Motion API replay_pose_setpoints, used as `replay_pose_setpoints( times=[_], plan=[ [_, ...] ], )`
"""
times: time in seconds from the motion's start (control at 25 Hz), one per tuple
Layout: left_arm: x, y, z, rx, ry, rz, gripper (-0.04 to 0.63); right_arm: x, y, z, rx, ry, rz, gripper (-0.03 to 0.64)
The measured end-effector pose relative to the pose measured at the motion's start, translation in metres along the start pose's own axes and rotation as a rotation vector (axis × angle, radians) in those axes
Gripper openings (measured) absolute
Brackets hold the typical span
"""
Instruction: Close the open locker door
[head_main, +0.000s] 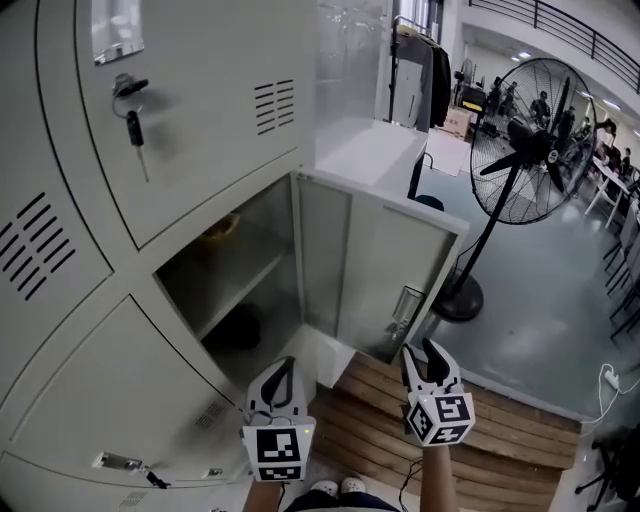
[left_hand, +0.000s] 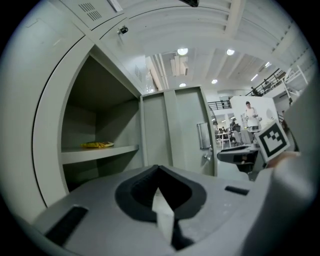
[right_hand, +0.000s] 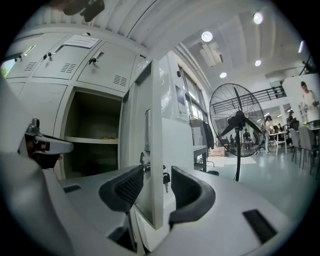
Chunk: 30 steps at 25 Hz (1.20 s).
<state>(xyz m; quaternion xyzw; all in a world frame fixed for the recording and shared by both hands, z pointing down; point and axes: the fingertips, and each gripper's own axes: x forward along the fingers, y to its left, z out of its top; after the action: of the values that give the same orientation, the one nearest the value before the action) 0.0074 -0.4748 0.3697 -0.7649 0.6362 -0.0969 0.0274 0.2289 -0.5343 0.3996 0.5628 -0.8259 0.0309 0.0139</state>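
1. Right gripper (right_hand: 150, 192) is released. Its jaws are spread, and the free edge of the open locker door (right_hand: 156, 125) stands between them. The ribbed pad on the door's inner side sits right at the panel, though I cannot tell if it touches. The pad on the outer side stands clear of it.
2. Left gripper (left_hand: 159, 170) is clenched tip to tip on nothing. It hangs on the door's inner side, facing the compartment. A pale sliver shows in the hollow behind its tips, and I cannot make out what it is.
3. Locker bank (head_main: 200, 60) carries the door, which swings out roughly square to its face. Its top and left are cut off by the frame.
4. Standing fan (head_main: 530, 140) is on the door's outer side, well apart.
5. Wooden platform (head_main: 500, 440) lies below the door's free edge, partly hidden by both grippers.
6. Shelf (left_hand: 100, 152) crosses the compartment that the door has left uncovered.
7. Dark lump (head_main: 235, 328) sits under that shelf, too shadowed to identify.
8. Yellow thing (left_hand: 97, 145) lies on the shelf, too small to name.
9. Key (right_hand: 165, 180) hangs at the door's outer face, half hidden behind its edge.
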Motion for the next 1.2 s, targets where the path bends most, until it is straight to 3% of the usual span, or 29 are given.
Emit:
replay_pose_setpoints(
  times=[0.32, 0.6, 1.2],
  plan=[
    [0.007, -0.004, -0.004, -0.013, 0.025, 0.061, -0.002, 0.018, -0.005, -0.007, -0.010, 0.035, 0.082, 0.181],
    [0.005, -0.003, -0.007, -0.026, 0.039, 0.105, -0.002, 0.024, 0.000, -0.010, -0.021, 0.033, 0.134, 0.103],
    [-0.022, -0.009, -0.012, -0.027, 0.058, 0.157, -0.003, 0.005, 0.022, -0.011, -0.035, 0.033, 0.227, 0.101]
  ],
)
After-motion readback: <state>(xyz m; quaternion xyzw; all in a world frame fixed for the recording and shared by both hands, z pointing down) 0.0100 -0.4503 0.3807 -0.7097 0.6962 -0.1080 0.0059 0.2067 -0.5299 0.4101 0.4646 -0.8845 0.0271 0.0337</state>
